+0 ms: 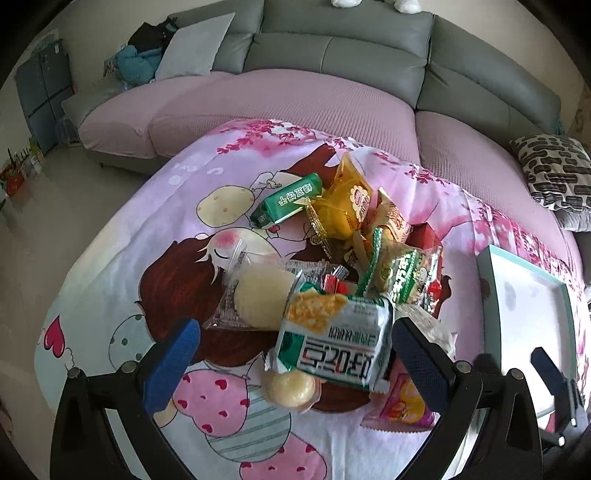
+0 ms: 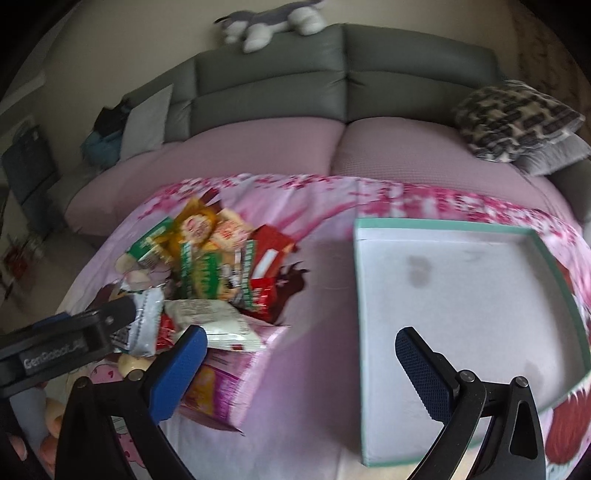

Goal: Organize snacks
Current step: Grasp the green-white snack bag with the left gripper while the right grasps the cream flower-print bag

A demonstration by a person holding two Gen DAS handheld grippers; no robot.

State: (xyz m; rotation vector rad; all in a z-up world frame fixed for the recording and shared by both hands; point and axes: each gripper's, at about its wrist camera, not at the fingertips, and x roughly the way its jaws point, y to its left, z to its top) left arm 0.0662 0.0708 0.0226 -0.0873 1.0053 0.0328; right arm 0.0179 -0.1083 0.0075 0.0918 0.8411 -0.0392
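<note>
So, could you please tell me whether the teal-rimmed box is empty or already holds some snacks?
Empty. The teal-rimmed box shows only its bare white floor with faint smudges; the snacks lie piled on the cloth beside it.

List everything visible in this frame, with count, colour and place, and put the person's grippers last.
Snack packets: a heap, too overlapped to count; green, yellow, red, white, clear; on the cloth, left of the box.
White-green packet: one, nearest in the left wrist view, between the open fingers.
Box: one, teal rim, white inside, nothing in it; right of the heap.
Cloth: one, pink cartoon print, under everything.
Sofa: one, grey back, pink seats, behind.
Patterned cushion: one, black-white, sofa right.
Plush toy: one, grey-white, on the sofa back.
Left gripper: blue pads, open.
Right gripper: blue pads, open, holding nothing.
</note>
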